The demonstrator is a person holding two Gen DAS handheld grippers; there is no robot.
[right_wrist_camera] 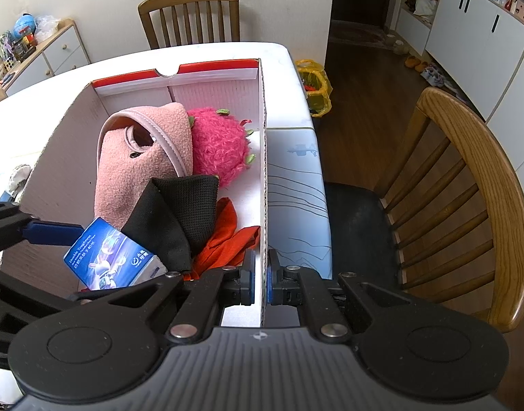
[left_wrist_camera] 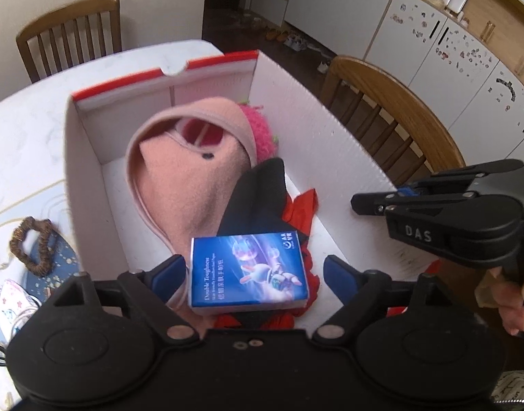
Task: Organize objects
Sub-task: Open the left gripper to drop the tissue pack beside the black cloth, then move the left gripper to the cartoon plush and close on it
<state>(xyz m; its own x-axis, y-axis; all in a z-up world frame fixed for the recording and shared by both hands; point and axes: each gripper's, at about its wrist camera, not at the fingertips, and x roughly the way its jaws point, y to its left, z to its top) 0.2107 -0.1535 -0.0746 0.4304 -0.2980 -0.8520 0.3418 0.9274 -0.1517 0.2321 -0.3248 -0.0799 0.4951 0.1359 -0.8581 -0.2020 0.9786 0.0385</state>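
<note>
White box [left_wrist_camera: 90,157] on table [left_wrist_camera: 29,126]: pink fleece bag [left_wrist_camera: 179,185], pink plush [right_wrist_camera: 217,144], black cloth [right_wrist_camera: 173,219], red cloth [right_wrist_camera: 227,236], blue tissue pack [left_wrist_camera: 248,270] nearest me. My left gripper [left_wrist_camera: 258,274] gapes wide around the pack; my right gripper [right_wrist_camera: 260,279] pinches the box's right wall.

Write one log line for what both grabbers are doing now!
left gripper: open above tissue pack | right gripper: shut on box wall | tissue pack lies in box on clothes
</note>
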